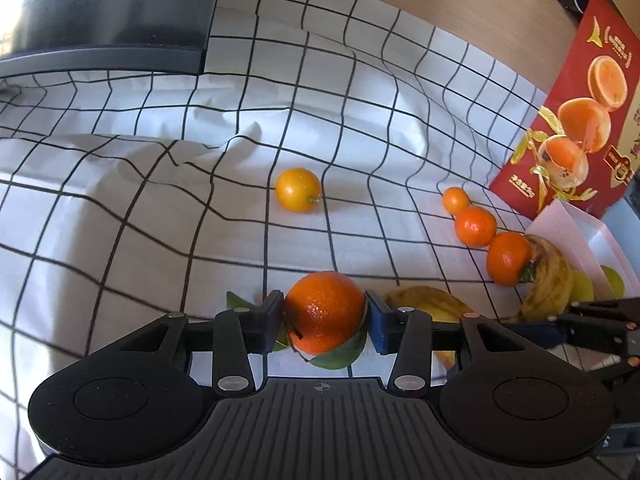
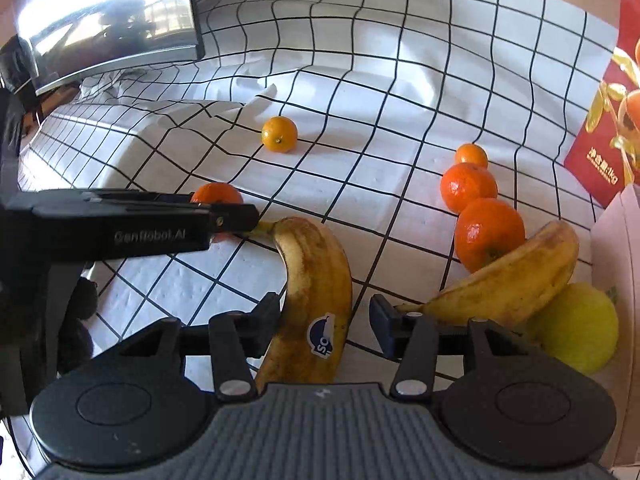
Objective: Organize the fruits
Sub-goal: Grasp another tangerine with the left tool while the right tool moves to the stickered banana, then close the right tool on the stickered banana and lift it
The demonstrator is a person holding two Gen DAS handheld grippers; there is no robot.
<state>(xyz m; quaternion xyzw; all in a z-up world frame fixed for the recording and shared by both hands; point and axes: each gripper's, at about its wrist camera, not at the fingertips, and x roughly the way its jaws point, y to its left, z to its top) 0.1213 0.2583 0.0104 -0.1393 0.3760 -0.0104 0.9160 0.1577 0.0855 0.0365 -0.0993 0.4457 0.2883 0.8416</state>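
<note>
A: Where is the open room?

B: The checked tablecloth [image 1: 120, 240] is bare over its whole left half and far middle, apart from some raised folds. One yellow-orange citrus [image 1: 298, 189] sits alone in the middle. The far left is closed off by a dark monitor [image 1: 112, 12], and the right edge by a red fruit box [image 1: 576, 120] with a pale pink tray [image 1: 576, 228] near it.

A: And the fruit?

B: Three tangerines run in a row toward the box: a small one [image 1: 455, 199] farthest, a middle one [image 1: 475, 226], then a near one [image 1: 509, 258] touching a spotted banana [image 1: 550, 280].

A: The left gripper?

B: The left gripper [image 1: 325, 314] has both pads pressed on a leafy orange [image 1: 325, 312], green leaves [image 1: 340, 354] under it, close above the cloth.

A: What does the right wrist view add?

B: The right gripper [image 2: 324, 314] straddles a stickered banana [image 2: 316, 280]. Its left finger [image 2: 268, 312] touches the peel, while the right finger [image 2: 382, 320] stands clear with cloth showing between, so the jaws are parted and not clamping. That view also shows a yellow-green fruit [image 2: 580, 328] tucked under the other banana, against the tray, barely visible from the left wrist. The left gripper's side crosses in from the left, hiding most of its orange.
</note>
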